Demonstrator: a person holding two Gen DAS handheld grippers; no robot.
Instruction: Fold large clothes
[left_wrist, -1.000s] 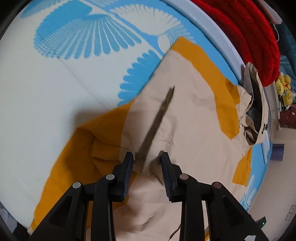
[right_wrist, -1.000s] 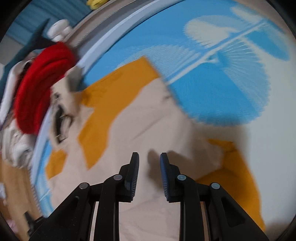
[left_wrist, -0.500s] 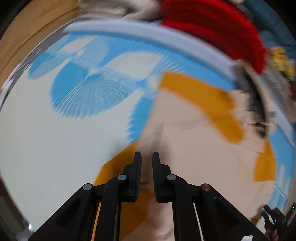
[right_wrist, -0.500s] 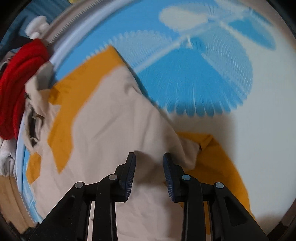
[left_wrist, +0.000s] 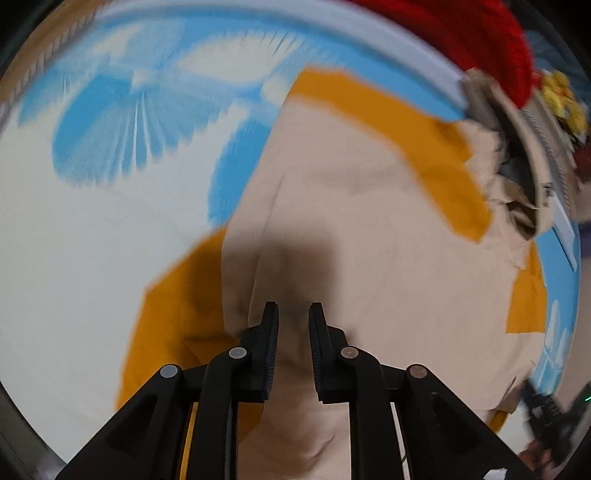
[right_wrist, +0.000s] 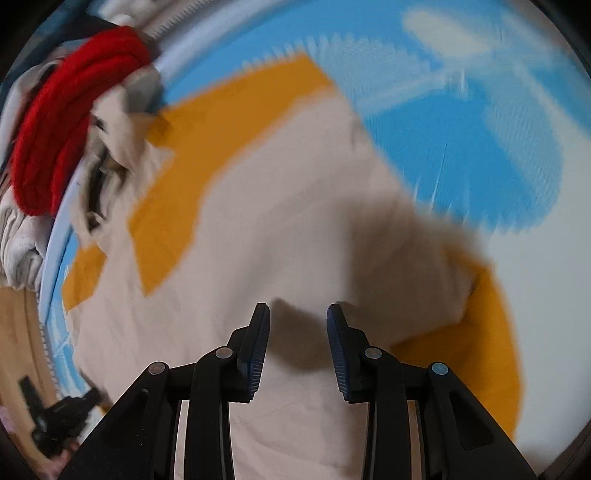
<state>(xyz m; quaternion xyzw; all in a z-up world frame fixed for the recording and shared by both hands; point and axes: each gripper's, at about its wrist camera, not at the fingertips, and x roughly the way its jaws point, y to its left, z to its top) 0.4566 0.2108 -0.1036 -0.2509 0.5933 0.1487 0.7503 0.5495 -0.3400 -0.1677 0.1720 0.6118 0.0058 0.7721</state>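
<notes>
A large beige garment with mustard-orange panels (left_wrist: 362, 206) lies spread on a blue-and-white patterned bed sheet (left_wrist: 92, 206); it also shows in the right wrist view (right_wrist: 280, 236). My left gripper (left_wrist: 293, 312) hovers over a raised beige fold, jaws slightly apart, with nothing visibly clamped. My right gripper (right_wrist: 298, 314) is open above the beige cloth, near a mustard panel (right_wrist: 491, 332) on its right. Both views are motion-blurred.
A red knitted item (left_wrist: 476, 40) lies at the bed's far edge, also in the right wrist view (right_wrist: 62, 122). Grey-white folded cloth (right_wrist: 18, 236) lies beside it. Yellow soft toys (left_wrist: 561, 96) sit beyond the bed. Wooden floor (right_wrist: 18, 332) shows past the bed edge.
The left gripper closed to a narrow gap half a second ago and has widened a little since. The right gripper has opened wider. Both views swung across the garment.
</notes>
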